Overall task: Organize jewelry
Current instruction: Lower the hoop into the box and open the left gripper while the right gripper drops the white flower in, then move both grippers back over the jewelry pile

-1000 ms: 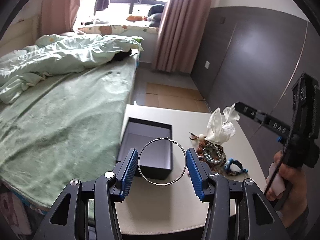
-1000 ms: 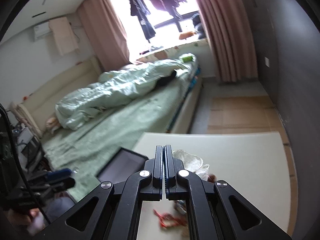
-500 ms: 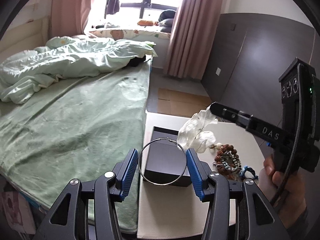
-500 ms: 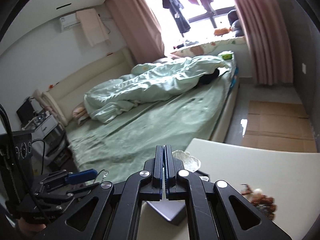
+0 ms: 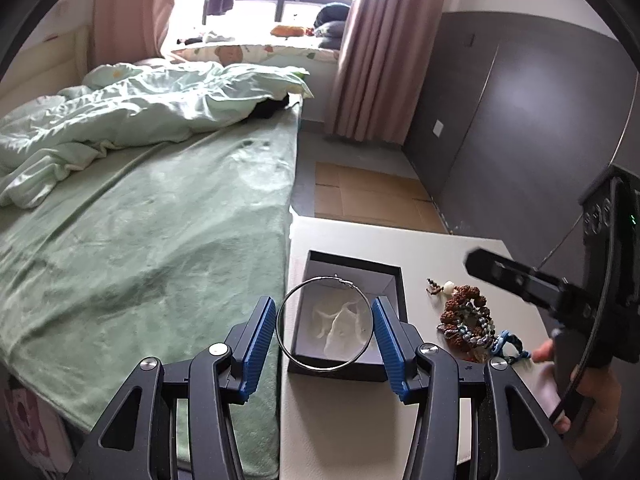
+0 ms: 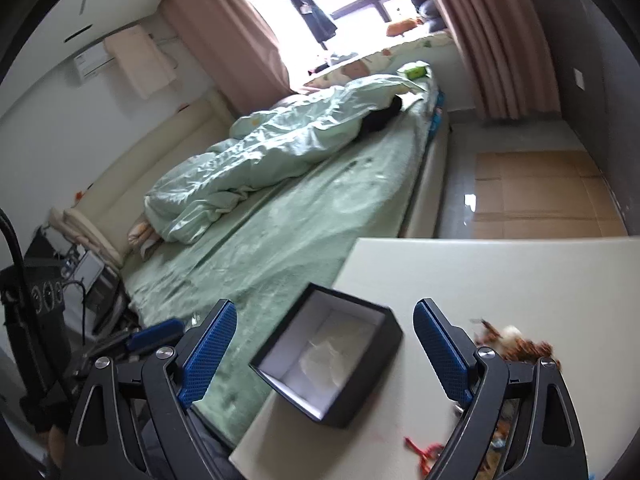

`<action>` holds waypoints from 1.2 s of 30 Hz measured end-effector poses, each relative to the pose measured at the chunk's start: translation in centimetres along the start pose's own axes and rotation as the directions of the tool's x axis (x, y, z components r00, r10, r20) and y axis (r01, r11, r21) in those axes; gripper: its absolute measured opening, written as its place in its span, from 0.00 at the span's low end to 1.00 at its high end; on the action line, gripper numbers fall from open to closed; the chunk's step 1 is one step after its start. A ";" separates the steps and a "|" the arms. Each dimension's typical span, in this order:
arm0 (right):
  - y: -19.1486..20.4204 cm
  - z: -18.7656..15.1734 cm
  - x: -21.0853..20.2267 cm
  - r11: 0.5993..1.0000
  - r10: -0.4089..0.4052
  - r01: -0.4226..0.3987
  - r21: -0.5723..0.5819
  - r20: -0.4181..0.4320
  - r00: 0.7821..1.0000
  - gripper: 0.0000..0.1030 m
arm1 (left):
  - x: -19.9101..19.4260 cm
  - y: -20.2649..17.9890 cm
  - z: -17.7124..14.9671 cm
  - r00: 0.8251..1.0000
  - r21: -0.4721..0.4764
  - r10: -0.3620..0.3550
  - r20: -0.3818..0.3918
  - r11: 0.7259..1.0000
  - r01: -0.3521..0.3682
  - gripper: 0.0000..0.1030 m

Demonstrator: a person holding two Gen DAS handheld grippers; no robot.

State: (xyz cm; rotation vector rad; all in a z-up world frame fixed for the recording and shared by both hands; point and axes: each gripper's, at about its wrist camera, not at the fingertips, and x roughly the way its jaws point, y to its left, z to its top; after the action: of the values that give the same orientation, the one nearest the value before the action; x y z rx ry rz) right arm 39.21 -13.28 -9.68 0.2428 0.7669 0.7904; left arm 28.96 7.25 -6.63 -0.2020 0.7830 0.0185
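Note:
My left gripper [image 5: 325, 334] is shut on a thin silver hoop bangle [image 5: 292, 360], held upright between its blue pads above the near end of a dark open jewelry box [image 5: 394, 282]. A crumpled clear plastic bag [image 5: 340, 322] lies inside the box. My right gripper [image 6: 322, 350] is open and empty, above the same box [image 6: 356, 404] with the bag [image 6: 324, 358] in it. In the left wrist view the right gripper [image 5: 516, 280] hangs to the right of the box. A pile of beaded bracelets [image 5: 466, 318] lies on the white table [image 5: 348, 420].
A bed with a green sheet [image 5: 140, 232] borders the table's left edge. A blue bracelet [image 5: 508, 344] lies by the bead pile. A red item [image 6: 428, 450] lies on the table [image 6: 500, 276] near the right gripper. A dark grey wardrobe wall [image 5: 520, 128] stands at the right.
My right gripper has opened and let go of the plastic bag, which now lies in the box. My left gripper still holds the bangle and has shifted to face the box.

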 end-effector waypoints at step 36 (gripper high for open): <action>-7.3 -1.2 -8.3 0.980 -0.102 0.094 0.173 0.037 0.994 0.88 | 2.9 -4.3 -0.3 0.994 0.072 -0.060 -0.089 0.995 0.067 0.83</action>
State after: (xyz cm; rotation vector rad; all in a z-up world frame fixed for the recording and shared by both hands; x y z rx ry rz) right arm 38.63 -24.38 -9.61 0.3731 0.7988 0.6244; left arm 31.20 2.79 -8.10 -0.1573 0.8621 -0.0801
